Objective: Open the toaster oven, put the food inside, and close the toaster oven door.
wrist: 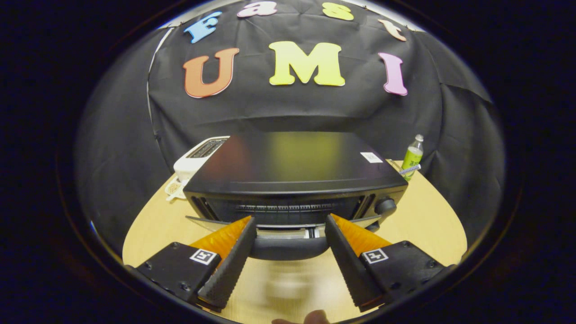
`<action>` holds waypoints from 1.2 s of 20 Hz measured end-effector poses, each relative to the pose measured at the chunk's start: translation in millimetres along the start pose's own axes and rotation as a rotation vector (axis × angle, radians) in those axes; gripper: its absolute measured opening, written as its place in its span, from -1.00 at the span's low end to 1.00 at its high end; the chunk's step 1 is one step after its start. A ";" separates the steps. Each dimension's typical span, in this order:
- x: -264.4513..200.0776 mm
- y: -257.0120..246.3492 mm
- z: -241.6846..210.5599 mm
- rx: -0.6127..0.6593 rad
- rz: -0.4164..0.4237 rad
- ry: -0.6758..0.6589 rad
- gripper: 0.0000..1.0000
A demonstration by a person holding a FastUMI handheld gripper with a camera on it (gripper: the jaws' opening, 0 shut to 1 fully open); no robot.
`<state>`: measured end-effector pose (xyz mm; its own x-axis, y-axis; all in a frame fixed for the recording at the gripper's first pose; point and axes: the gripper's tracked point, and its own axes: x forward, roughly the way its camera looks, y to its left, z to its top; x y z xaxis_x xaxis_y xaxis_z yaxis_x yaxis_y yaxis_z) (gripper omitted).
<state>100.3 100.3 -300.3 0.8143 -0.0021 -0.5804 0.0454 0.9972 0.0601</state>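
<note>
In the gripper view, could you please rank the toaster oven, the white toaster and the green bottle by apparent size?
1. Toaster oven, largest, though nearest the open gripper.
2. White toaster, partly hidden behind it.
3. Green bottle, smallest, farther back.

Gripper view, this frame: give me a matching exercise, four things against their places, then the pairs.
Things:
1. toaster oven
2. white toaster
3. green bottle
4. oven handle

Places:
A. between the open gripper fingers
B. behind the oven's left corner
C. just ahead of the fingers, mid-table
D. beyond the oven's right corner

Pairs: 1-C, 2-B, 3-D, 4-A
</note>
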 end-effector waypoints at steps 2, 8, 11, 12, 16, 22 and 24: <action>-9.8 -0.2 -15.4 -0.009 0.005 0.017 1.00; -30.2 -1.2 -75.2 -0.027 0.049 0.114 1.00; -35.7 -2.6 -111.8 0.032 0.106 0.223 1.00; -43.6 -5.8 -115.6 0.047 0.117 0.236 1.00; -88.1 -16.1 -86.8 0.019 0.164 0.156 1.00; -140.4 -20.2 -46.7 0.017 0.342 0.150 1.00; -155.0 -19.3 -43.8 0.054 0.401 0.193 1.00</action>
<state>-52.2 84.7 -247.1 0.6508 0.4029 -0.6435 -0.2170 0.9109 0.3509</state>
